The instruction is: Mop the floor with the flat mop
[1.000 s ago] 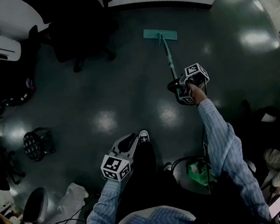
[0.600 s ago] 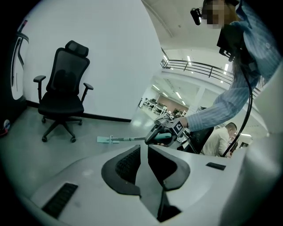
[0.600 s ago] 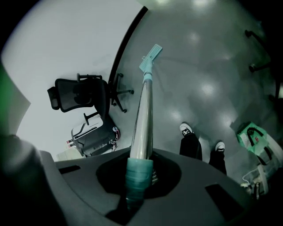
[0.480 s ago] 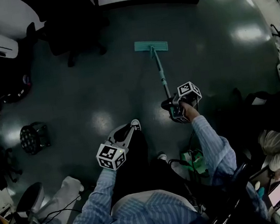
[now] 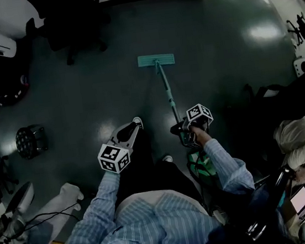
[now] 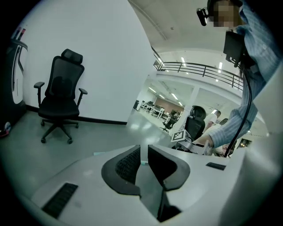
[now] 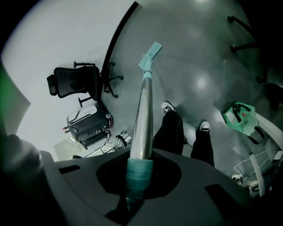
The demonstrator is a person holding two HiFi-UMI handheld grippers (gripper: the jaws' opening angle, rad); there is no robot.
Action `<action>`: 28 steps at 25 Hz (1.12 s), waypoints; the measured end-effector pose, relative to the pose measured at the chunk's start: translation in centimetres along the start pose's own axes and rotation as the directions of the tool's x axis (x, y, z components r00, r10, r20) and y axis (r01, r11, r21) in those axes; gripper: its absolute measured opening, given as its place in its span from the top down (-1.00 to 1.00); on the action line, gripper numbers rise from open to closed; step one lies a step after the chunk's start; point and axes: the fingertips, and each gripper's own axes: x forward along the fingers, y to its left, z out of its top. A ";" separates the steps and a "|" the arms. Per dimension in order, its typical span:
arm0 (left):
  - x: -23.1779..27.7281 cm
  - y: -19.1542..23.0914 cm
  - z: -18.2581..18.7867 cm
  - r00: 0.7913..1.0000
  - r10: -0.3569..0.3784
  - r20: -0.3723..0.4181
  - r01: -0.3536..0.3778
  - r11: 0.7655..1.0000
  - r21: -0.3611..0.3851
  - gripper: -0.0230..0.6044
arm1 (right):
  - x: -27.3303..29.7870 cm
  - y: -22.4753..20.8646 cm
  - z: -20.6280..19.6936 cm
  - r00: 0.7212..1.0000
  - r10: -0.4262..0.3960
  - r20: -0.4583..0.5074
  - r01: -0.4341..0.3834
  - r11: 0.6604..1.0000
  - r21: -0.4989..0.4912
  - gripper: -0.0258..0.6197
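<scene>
The flat mop's head (image 5: 156,60) lies pad-down on the floor (image 5: 232,52), square to the wall beyond it. From the head, the handle (image 5: 167,91) slants back and up toward the person. The right tongs (image 7: 139,174) pinch the teal grip at the handle's upper end, and the pole runs straight out between the jaws.

The left tongs (image 6: 143,154) hang well back from the mop head, level with the handle's upper end and to its left. They are almost pressed together, with only a slit between the pads and nothing in it. A shoe (image 5: 136,122) shows on the near side of the head, just ahead of the left tongs. An office chair (image 5: 72,23) stands beyond the head and off to its left. A green bag (image 5: 203,165) sits on the floor farther from the head than the right tongs.

I judge that a mopping stroke is in hand, worked one-handed. The next move calls for a firm pinch so the round handle does not twist. The pad must stay flat as it sweeps onto the strip beside where the head lies. It should also keep short of the chair's legs.
</scene>
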 end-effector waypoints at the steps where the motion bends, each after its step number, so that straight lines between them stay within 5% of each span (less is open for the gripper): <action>1: -0.3 -0.7 -0.4 1.000 -0.001 0.001 0.001 1.000 -0.001 0.76 | -0.2 -1.1 -1.3 1.000 -0.008 -0.004 0.008 1.000 -0.003 0.83; 16: -5.6 -11.5 -7.2 1.000 -0.024 0.008 0.023 0.999 0.045 0.76 | -1.2 -14.9 -20.1 0.997 0.032 -0.076 -0.030 0.999 0.031 0.83; 28: -8.0 -15.7 -10.2 0.999 -0.013 0.031 0.011 0.999 0.047 0.76 | -6.3 -20.3 -28.1 0.994 0.025 -0.109 -0.020 0.999 0.042 0.83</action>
